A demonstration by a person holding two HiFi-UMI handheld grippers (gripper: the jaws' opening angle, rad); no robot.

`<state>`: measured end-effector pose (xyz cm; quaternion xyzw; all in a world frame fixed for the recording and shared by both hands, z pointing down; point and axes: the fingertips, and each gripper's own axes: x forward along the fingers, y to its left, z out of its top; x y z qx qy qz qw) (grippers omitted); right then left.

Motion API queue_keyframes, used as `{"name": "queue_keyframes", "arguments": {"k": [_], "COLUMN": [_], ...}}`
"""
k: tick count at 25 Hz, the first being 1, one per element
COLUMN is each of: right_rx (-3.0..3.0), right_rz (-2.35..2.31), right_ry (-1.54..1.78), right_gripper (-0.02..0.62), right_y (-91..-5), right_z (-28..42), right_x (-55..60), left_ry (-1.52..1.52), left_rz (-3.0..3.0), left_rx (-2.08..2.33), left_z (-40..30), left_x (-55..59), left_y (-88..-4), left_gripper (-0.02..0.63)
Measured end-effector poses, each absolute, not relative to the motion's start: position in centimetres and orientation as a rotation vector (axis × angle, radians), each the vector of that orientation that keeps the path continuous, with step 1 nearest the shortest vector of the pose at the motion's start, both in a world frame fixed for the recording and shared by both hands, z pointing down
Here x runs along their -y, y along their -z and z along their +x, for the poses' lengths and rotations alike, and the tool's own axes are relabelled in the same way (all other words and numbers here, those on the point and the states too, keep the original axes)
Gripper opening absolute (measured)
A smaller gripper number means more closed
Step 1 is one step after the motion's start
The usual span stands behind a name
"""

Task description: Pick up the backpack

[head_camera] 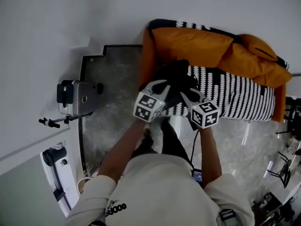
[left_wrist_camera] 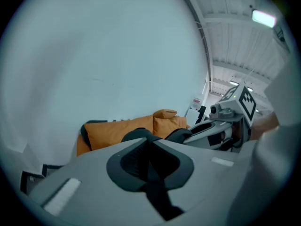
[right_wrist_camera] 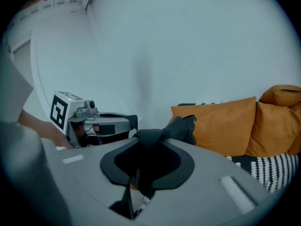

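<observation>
The black backpack [head_camera: 175, 78] sits in the middle of the head view, in front of the sofa [head_camera: 244, 100] with its orange cushions [head_camera: 193, 46]. 2 grippers hold it side by side, so they share the weight and the bag does not tip. The left gripper [left_wrist_camera: 150, 147] has its fingers pressed together on a black strap [left_wrist_camera: 159, 199]. The right gripper [right_wrist_camera: 149, 142] pinches a bunched fold of black fabric [right_wrist_camera: 181, 126] from the bag. Both point a little downward, so the bag can hang under them. I think the pick-up is nearly done, but I cannot tell if the bag is fully clear of the sofa.
</observation>
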<state>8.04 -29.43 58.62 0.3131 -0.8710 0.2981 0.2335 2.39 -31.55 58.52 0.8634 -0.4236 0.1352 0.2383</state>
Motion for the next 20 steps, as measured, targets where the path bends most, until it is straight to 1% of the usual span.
{"name": "queue_keyframes", "arguments": {"k": [4, 13, 20], "right_rx": [2.458, 2.530, 2.575], "right_rz": [0.912, 1.012, 1.075], "right_ry": [-0.830, -0.771, -0.666], "right_gripper": [0.060, 0.061, 0.063], "right_y": [-55.8, -49.7, -44.4], "right_z": [7.9, 6.7, 6.6], "right_x": [28.5, 25.5, 22.3], "left_ry": [-0.361, -0.247, -0.238], "left_rz": [2.465, 2.467, 2.584], "left_rx": [1.212, 1.349, 1.413], "left_z": [2.3, -0.2, -0.9], "left_x": [31.0, 29.3, 26.9], "left_y": [-54.8, -49.9, -44.3], "left_gripper": [0.017, 0.017, 0.020]}}
